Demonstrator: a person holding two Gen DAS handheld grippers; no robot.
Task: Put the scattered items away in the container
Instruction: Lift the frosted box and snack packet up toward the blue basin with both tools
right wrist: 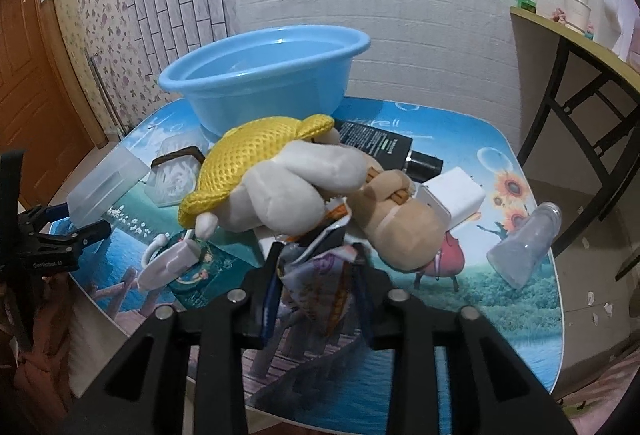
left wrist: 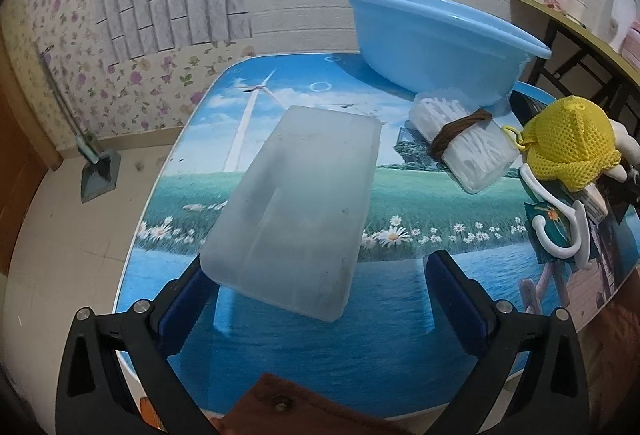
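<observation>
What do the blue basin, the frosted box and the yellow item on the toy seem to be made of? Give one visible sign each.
Blue basin: probably moulded plastic, smooth with a slight gloss; light glints on its rolled rim.
Frosted box: likely translucent matt plastic; the table print shows faintly through it.
Yellow item: woven mesh fabric, judging by its open honeycomb holes and soft folds.

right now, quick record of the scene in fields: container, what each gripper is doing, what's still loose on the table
container: blue basin at the far side of the table, nothing seen inside
left gripper: open, jaws either side of the frosted plastic box, right pad clear of it
right gripper: shut on a crinkly printed packet
still loose: plush toy, yellow mesh pouch, cotton swab box, white hook, clear bottle, black tube
</observation>
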